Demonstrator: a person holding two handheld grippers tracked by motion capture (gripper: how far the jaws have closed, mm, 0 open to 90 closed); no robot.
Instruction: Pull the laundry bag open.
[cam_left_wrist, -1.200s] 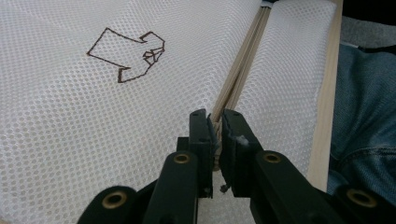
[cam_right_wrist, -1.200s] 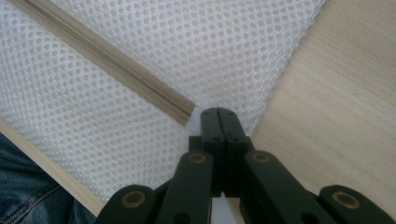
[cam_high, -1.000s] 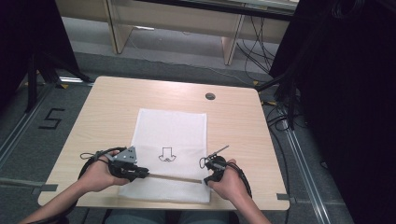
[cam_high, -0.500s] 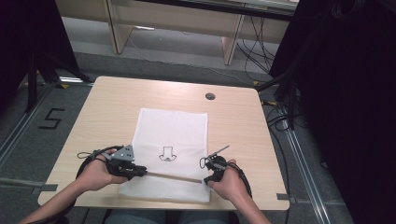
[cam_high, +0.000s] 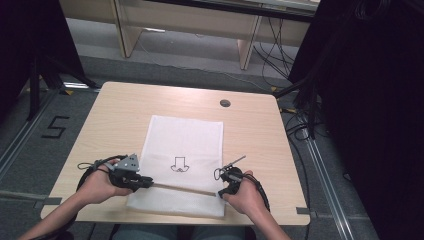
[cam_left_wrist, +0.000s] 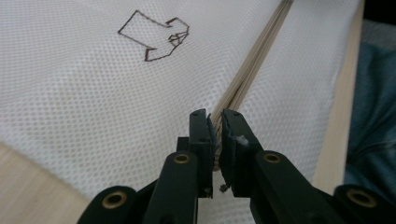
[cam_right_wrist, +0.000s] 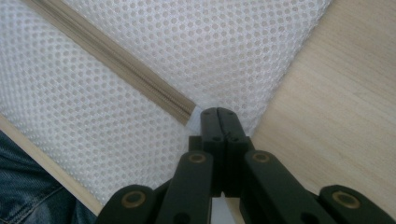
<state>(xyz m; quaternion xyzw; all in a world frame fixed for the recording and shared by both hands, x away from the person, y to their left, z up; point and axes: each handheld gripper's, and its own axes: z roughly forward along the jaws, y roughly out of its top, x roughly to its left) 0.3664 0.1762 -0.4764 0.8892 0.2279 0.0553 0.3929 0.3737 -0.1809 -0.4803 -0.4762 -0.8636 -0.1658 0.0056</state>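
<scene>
High view: a white mesh bag (cam_high: 182, 160) with a drawn arrow (cam_high: 178, 164) lies near the desk's (cam_high: 260, 130) front edge. The left hand-held gripper (cam_left_wrist: 215, 125) is clamped on the tan zipper (cam_left_wrist: 247, 79) by the bag's front edge; the right hand-held gripper (cam_right_wrist: 218, 116) has its jaws together at the zipper's far end, pinching the mesh.

From my high view I look forward and down over the whole table (cam_high: 120, 107). Each gripper camera sits close, facing along its black jaws. All three share the white mesh cloth (cam_high: 192, 137) (cam_left_wrist: 70, 102) (cam_right_wrist: 243, 42) near the table's near edge.
</scene>
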